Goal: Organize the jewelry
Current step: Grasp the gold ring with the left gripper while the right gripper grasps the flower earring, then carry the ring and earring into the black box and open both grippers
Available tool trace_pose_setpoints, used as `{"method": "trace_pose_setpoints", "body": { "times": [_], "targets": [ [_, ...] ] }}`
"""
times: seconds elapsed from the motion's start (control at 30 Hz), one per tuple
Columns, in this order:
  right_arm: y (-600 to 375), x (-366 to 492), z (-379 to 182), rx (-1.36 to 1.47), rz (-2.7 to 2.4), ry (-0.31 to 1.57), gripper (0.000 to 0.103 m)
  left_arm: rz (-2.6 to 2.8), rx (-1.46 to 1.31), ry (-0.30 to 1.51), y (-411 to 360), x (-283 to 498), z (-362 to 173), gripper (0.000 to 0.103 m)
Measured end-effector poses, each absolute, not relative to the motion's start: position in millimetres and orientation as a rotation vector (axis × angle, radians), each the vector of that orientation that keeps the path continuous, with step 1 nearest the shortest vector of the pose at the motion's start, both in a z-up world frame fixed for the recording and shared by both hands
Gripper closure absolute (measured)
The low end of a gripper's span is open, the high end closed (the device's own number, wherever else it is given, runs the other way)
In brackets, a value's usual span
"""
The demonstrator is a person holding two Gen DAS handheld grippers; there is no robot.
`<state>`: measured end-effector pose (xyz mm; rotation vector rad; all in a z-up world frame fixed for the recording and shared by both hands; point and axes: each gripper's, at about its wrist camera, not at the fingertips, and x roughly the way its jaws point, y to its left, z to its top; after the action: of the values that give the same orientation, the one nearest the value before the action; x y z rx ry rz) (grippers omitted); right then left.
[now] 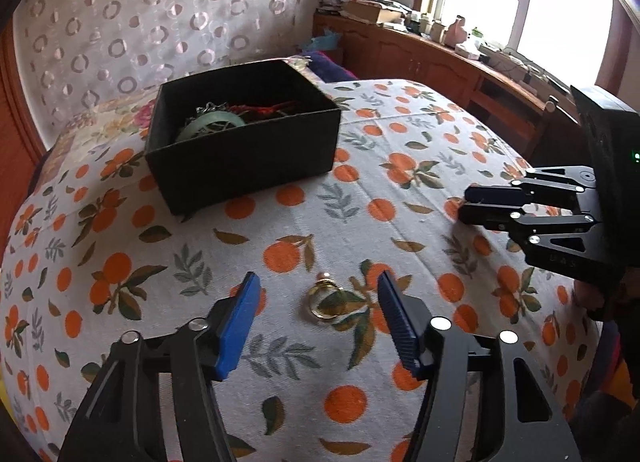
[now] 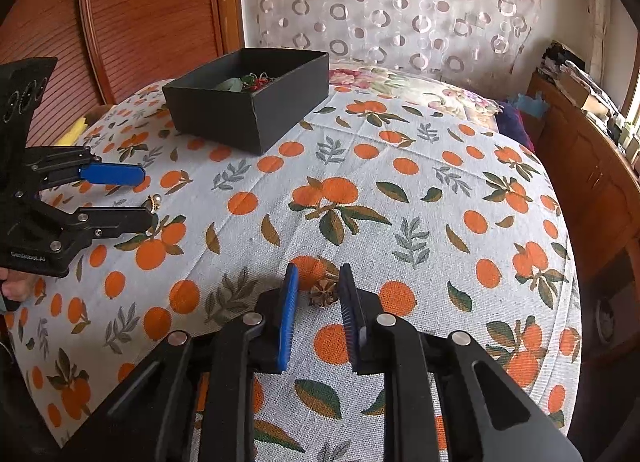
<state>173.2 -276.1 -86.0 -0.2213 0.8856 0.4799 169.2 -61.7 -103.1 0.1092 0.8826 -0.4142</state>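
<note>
A gold ring with a small pearl [image 1: 322,300] lies on the orange-print cloth [image 1: 360,189]. My left gripper [image 1: 318,285] is open and low over the cloth, its blue pads standing apart on either side of the ring. The right wrist view shows the same ring [image 2: 154,201] between the left gripper's [image 2: 146,197] fingers. My right gripper [image 2: 319,277] is open by a narrow gap around a small brown flower-shaped ornament [image 2: 323,294]; a sliver of cloth shows beside the left pad. A black box [image 1: 240,141] holding a green bangle [image 1: 208,123] and red jewelry stands farther back.
The cloth-covered surface rounds off toward its edges. A wooden cabinet [image 1: 432,57] with clutter runs under the window on the right. A patterned curtain [image 2: 400,5] and wooden shutter [image 2: 152,17] stand behind the box [image 2: 252,97].
</note>
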Motion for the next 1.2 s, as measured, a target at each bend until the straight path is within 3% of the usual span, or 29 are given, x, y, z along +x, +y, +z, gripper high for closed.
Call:
{"method": "trace_pose_setpoints", "body": {
  "times": [0.23, 0.37, 0.5, 0.57, 1.2],
  "targets": [
    [-276.3, 174.0, -86.8, -0.22, 0.48, 0.885, 0.08, -0.41, 0.142, 0.887, -68.6, 170.6, -106.9, 0.067],
    [-276.2, 173.2, -86.1, -0.224, 0.478, 0.884, 0.08, -0.411, 0.167, 0.877, -71.8, 166.7, -107.5, 0.084],
    [-276.1, 173.4, -86.5, -0.222, 0.479, 0.884, 0.08, -0.417, 0.155, 0.876, -69.4, 166.1, -106.5, 0.084],
    [-276.5, 173.5, -86.3, -0.223, 0.476, 0.883, 0.086, -0.411, 0.149, 0.874, -67.5, 166.8, -105.5, 0.084],
    [-256.2, 194.8, -55.4, -0.224, 0.528, 0.8, 0.086, -0.344, 0.067, 0.779, -39.1, 193.5, -68.8, 0.084]
  ]
}}
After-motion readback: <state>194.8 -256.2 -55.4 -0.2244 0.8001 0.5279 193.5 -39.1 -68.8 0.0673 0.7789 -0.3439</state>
